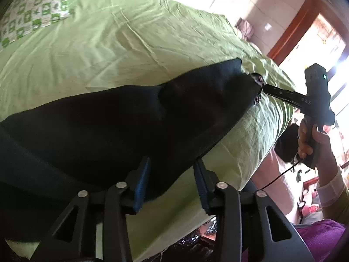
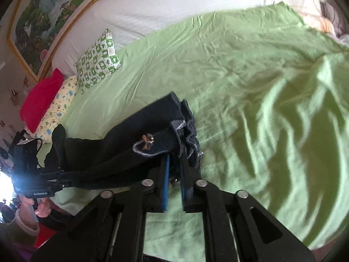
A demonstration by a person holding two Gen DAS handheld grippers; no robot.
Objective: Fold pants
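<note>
Item: dark pants [image 1: 122, 126], lying lengthwise along the near edge of a bed covered by a green sheet [image 1: 109, 43]. The cloth looks doubled, leg on leg, and is stretched between two tongs.

Left tongs [image 1: 172, 179]: fingers spread wide. The pants' edge lies between them, but no squeeze shows; the pads stand apart from the cloth on the right side. Judged not gripping.

Right tongs [image 2: 174, 166]: fingers nearly together, pinched on the frayed hem end [image 2: 185, 128] of the pants, which is bunched and lifted a little off the sheet. In the left wrist view they reach in from the bed's far side, tips at the cloth's end [image 1: 259, 87].

Other contents: checked green pillow [image 2: 98, 59], red cushion [image 2: 41, 100], framed picture [image 2: 43, 17] on the wall.

Progress: legs appear laid together, so the lengthwise fold is likely done. Remaining, by judgement: carry the hem end over toward the waist, then flatten.
</note>
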